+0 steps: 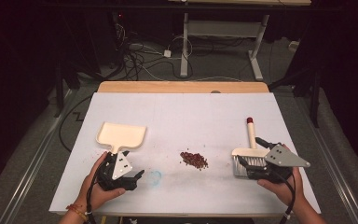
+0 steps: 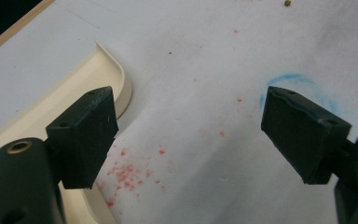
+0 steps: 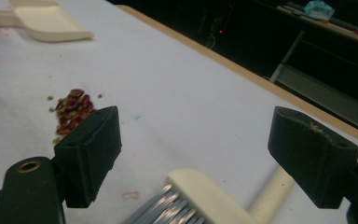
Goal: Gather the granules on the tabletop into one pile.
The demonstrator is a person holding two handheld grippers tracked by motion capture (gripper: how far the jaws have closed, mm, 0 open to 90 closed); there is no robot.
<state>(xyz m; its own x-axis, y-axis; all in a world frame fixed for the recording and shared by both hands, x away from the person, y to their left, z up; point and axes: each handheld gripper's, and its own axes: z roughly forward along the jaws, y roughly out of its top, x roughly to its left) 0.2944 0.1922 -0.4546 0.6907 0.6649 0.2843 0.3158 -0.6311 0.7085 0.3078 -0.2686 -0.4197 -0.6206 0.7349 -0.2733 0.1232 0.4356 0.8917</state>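
We are looking down on a white table (image 1: 182, 112). Our left gripper (image 1: 121, 175) is sitting at the near left, just behind the handle of a cream dustpan (image 1: 121, 135) that is lying flat with its mouth facing away. A small pile of red bits (image 1: 194, 159) is lying in the middle, near a faint blue mark (image 1: 155, 176). Our right gripper (image 1: 256, 169) is hovering over the bristles of a brush (image 1: 250, 151), whose red-tipped handle is pointing away from us.
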